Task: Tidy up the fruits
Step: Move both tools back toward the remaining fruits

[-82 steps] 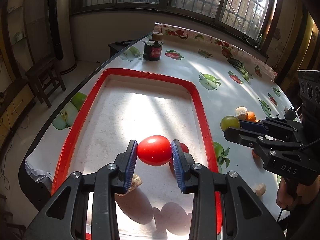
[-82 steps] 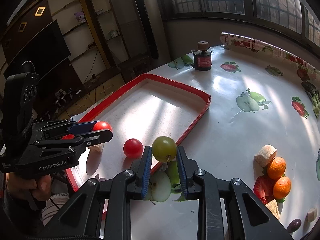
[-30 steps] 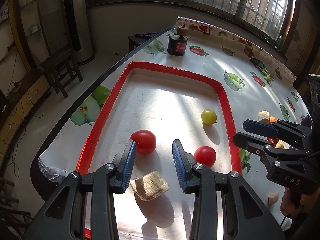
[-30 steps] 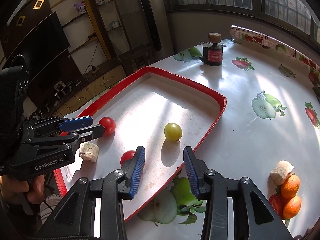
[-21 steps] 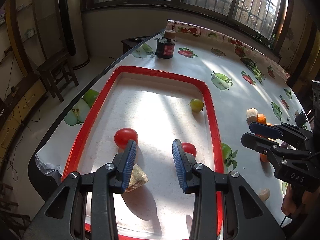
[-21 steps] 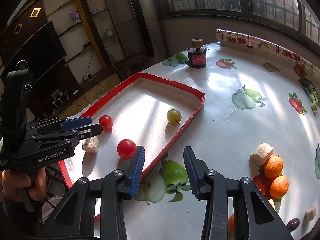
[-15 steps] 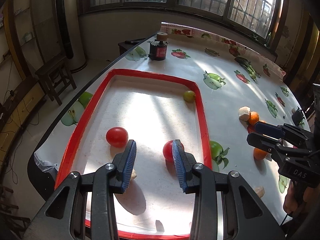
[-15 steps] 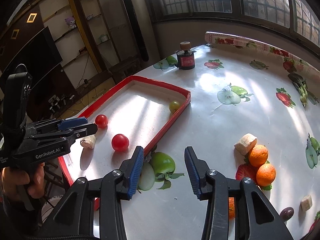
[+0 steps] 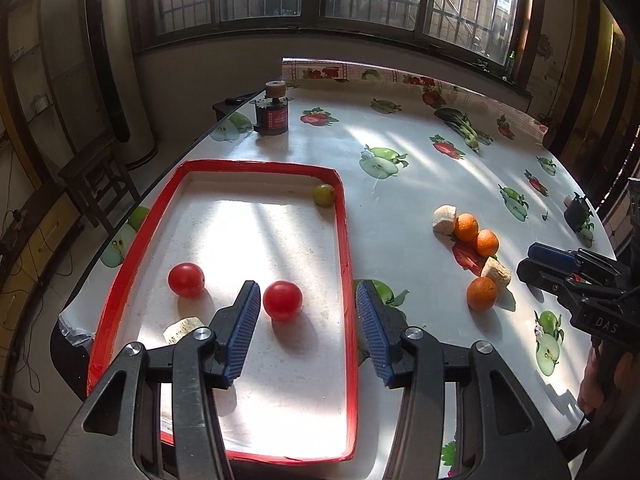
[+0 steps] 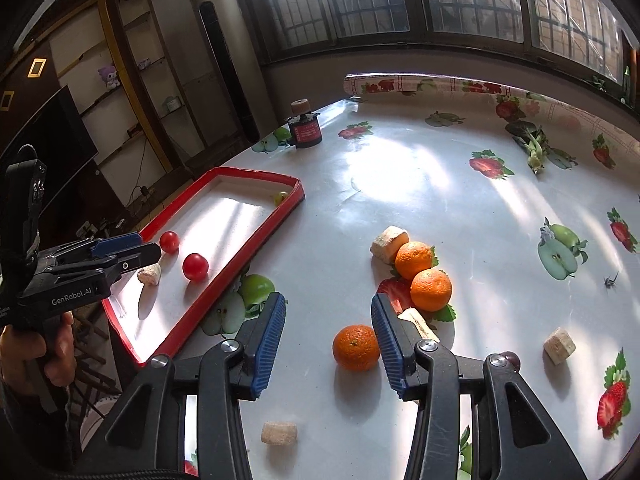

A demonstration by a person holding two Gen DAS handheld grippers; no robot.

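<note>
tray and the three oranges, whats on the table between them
In the right wrist view, only bare tablecloth with printed fruit lies between the red tray and the oranges; no loose item.

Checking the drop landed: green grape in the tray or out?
In. The green grape sits on the floor of the red tray, in its far right corner beside the rim, clear of both tongs.

Two red tomatoes [image 9: 186, 279] and a green grape [image 9: 324, 194] were seen lying in the red tray [image 9: 347, 240]; the left gripper [image 9: 308, 322] had just been opened wider, nothing gripped.
</note>
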